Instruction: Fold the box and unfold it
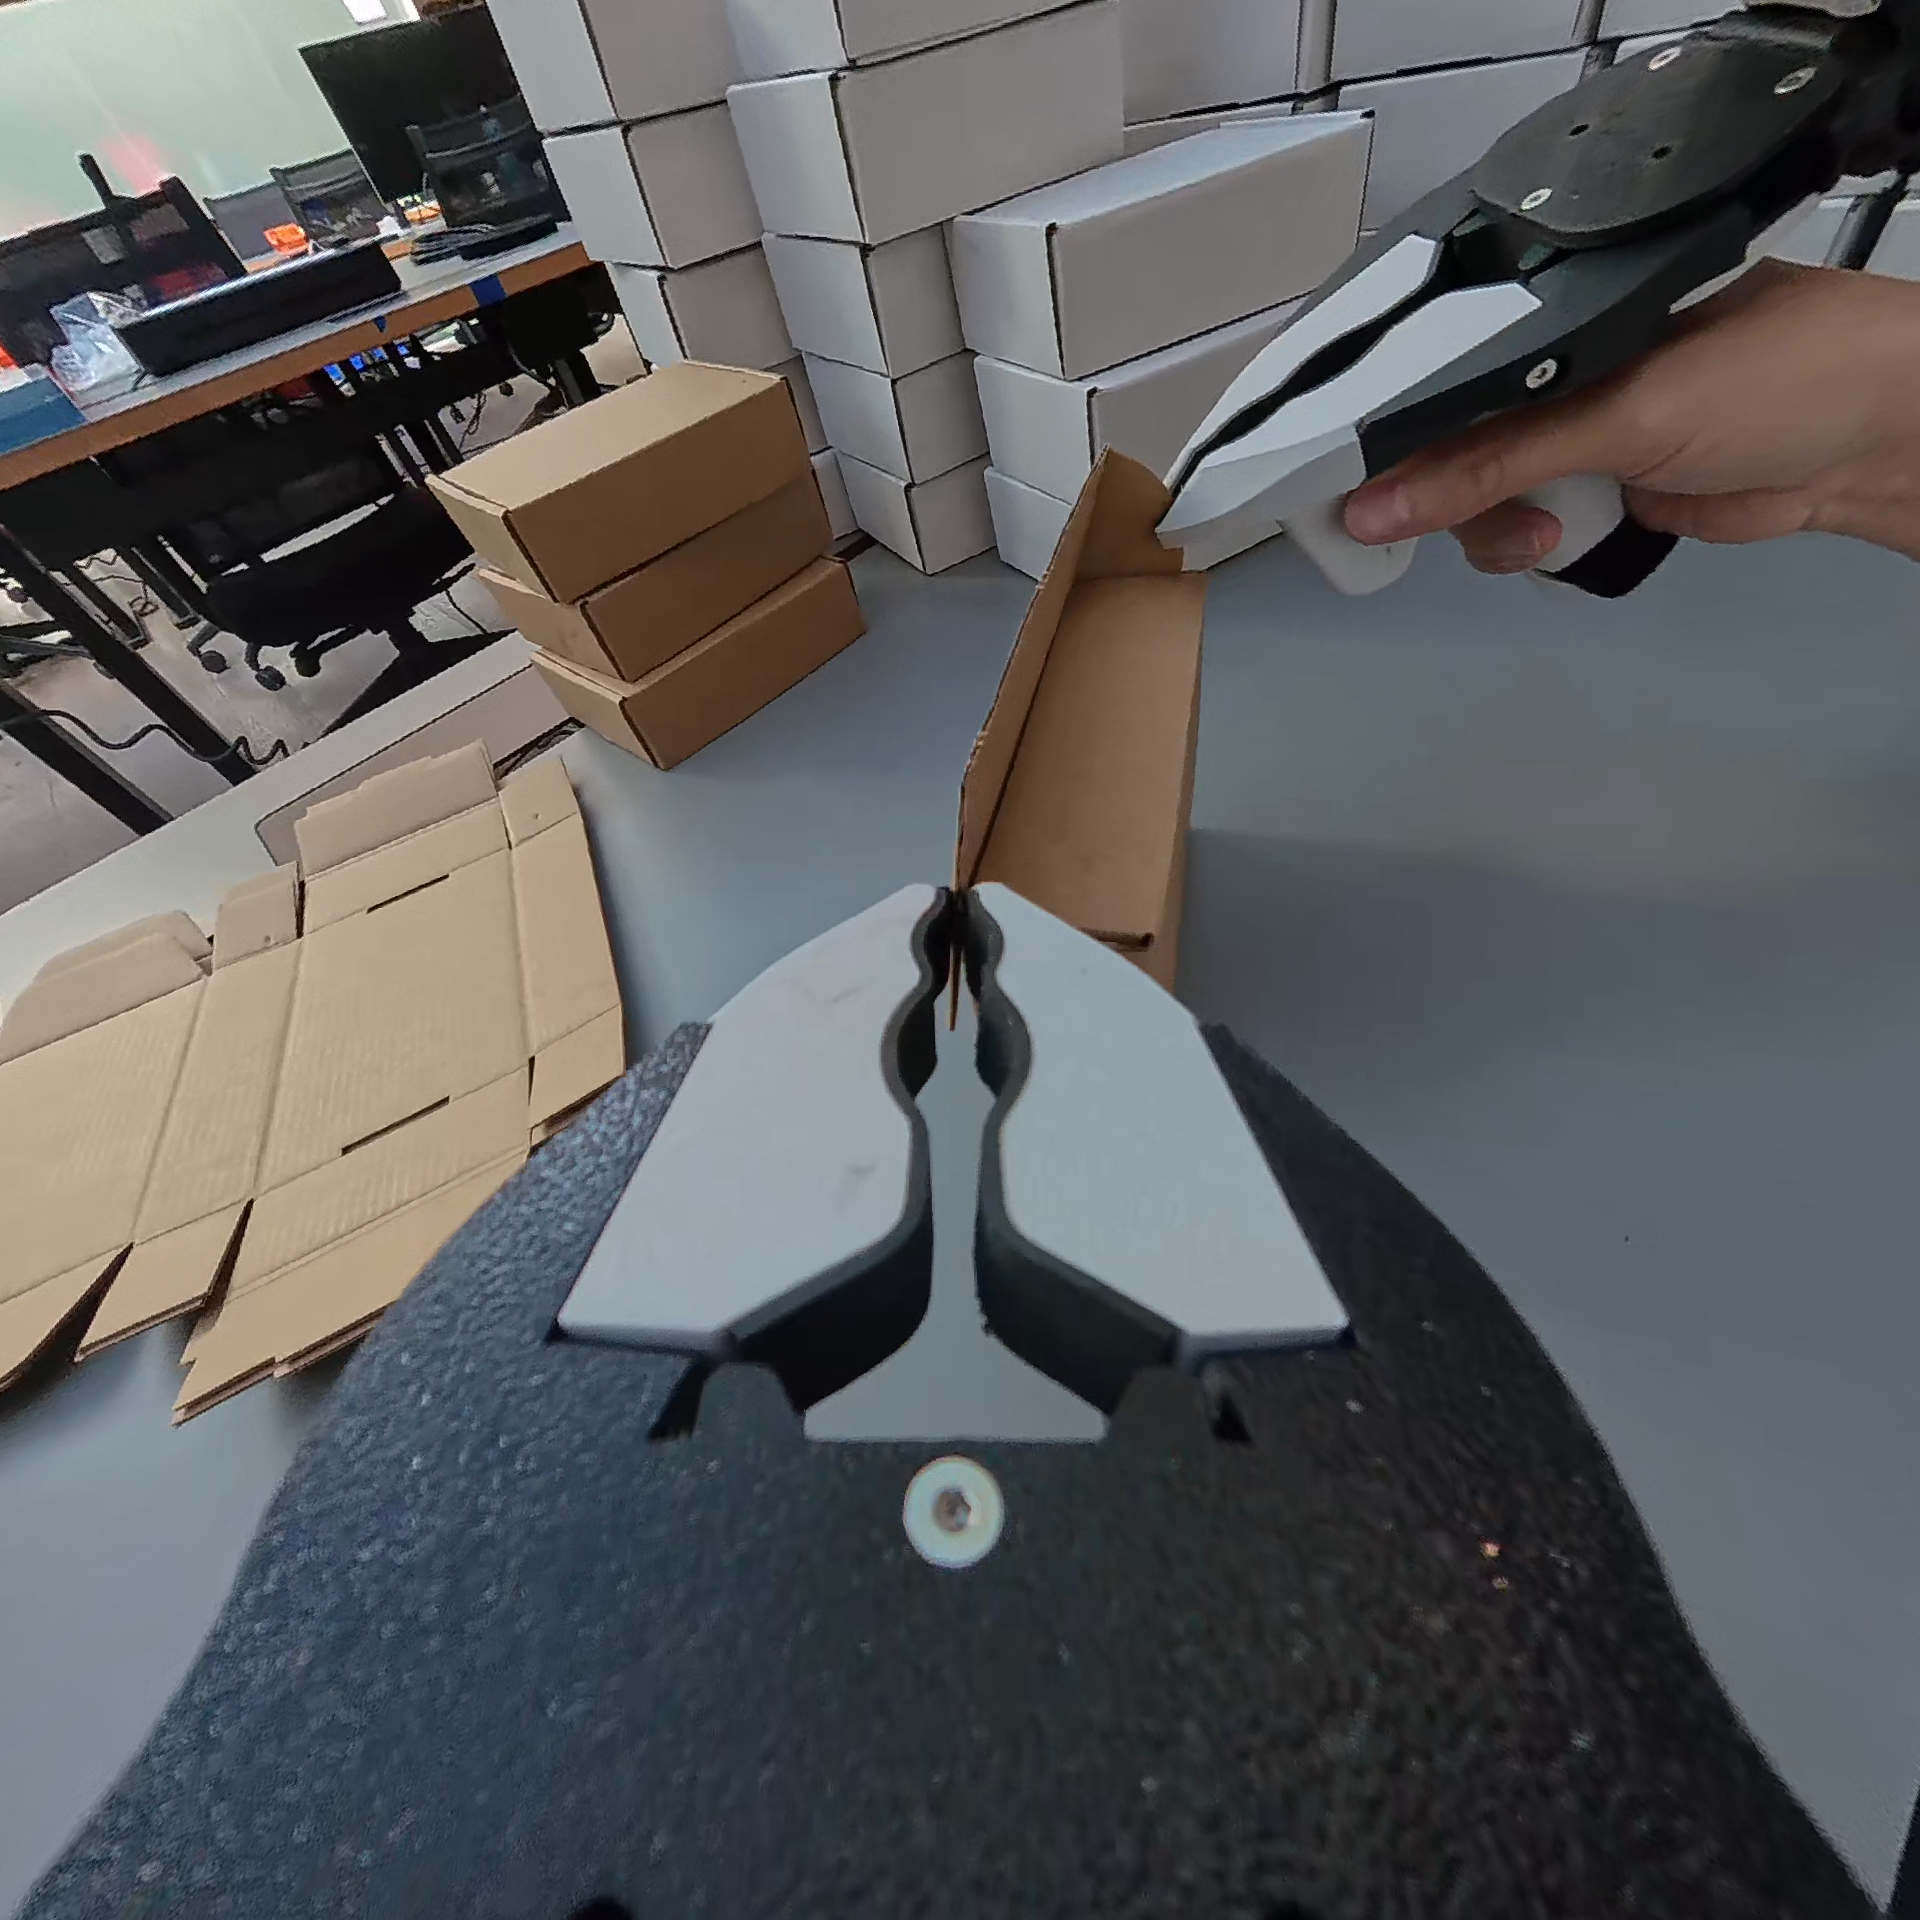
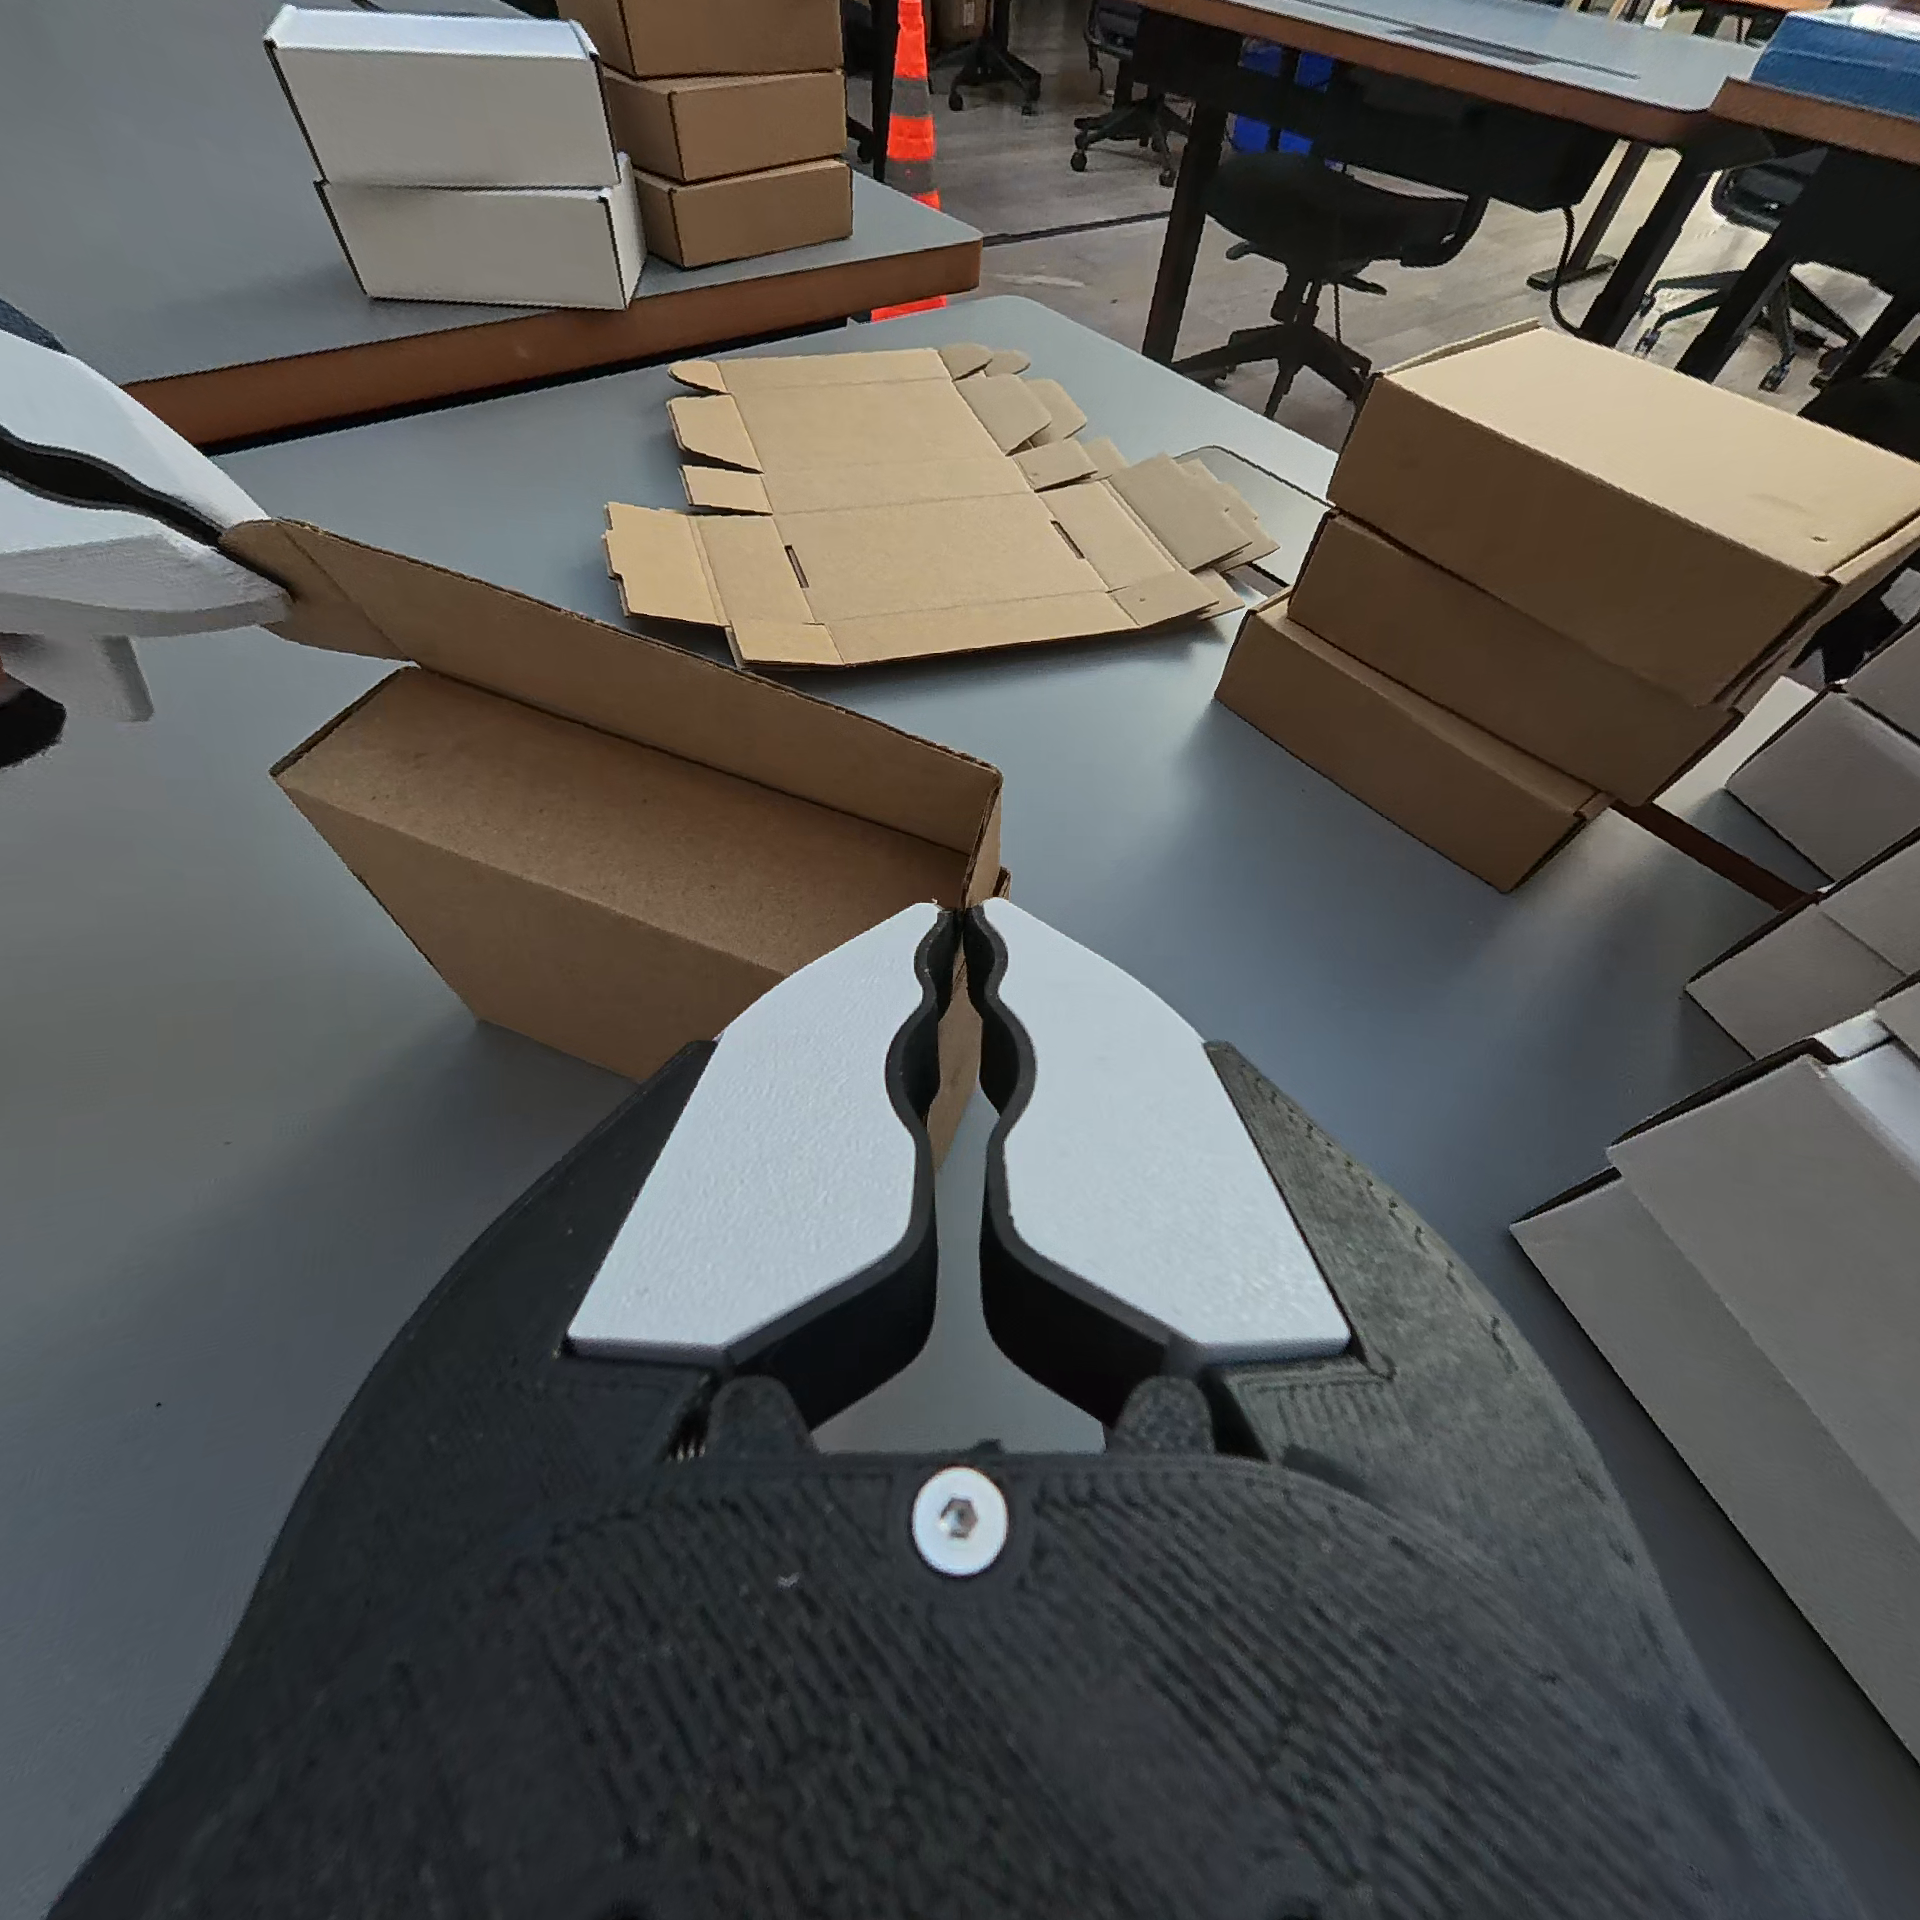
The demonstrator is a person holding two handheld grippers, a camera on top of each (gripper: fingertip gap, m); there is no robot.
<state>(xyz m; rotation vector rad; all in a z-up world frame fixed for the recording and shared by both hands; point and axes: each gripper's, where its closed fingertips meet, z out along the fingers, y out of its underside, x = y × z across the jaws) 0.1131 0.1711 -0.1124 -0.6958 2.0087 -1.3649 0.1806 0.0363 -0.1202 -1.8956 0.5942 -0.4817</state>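
A brown cardboard box [image 1: 1091,748] stands on the grey table [image 1: 1558,935], its lid flap raised upright. My left gripper [image 1: 956,904] is shut on the near end of that flap's edge. My right gripper [image 1: 1172,509], held by a hand [image 1: 1714,436], is shut on the flap's far corner. In the right wrist view the box [image 2: 582,852] shows its closed brown side. There my right gripper [image 2: 961,914] pinches the near flap corner and my left gripper [image 2: 234,566] pinches the far one. The box's inside is hidden.
Flat brown box blanks [image 1: 343,1060] [image 2: 914,530] lie on the table to the left of the box. A stack of three folded brown boxes [image 1: 644,561] [image 2: 1538,603] and a wall of white boxes [image 1: 1039,260] stand behind. White blanks [image 2: 1766,1247] lie at the right.
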